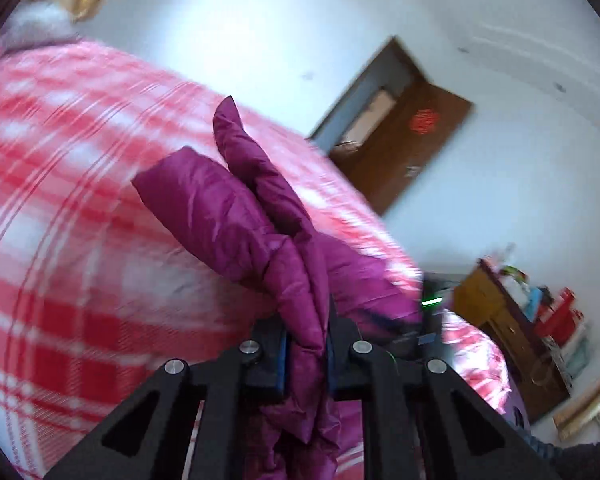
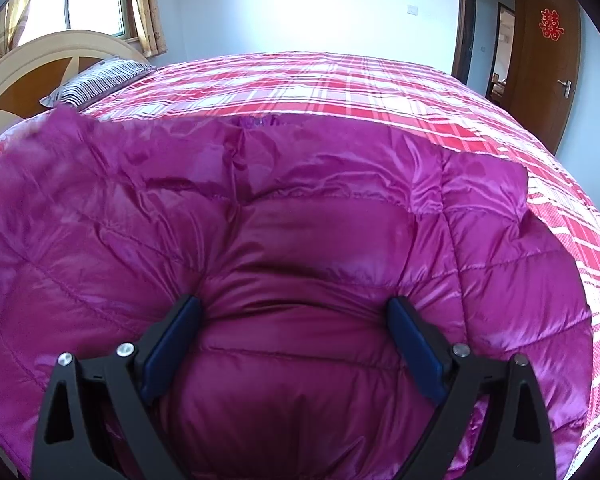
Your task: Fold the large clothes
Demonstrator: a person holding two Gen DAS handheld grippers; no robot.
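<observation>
On plaid bed, left fingers pinching purple jacket, right fingers spread wide.

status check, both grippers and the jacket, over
Left gripper shut on a fold of the purple jacket. Right gripper open, pressed into the jacket on the plaid bed. Nothing in the way.

Bed under red-white plaid cover, stretching ahead of right claw; magenta quilted jacket spread flat on it, directly beneath and ahead of claw; striped pillow far ahead-left by headboard
</observation>
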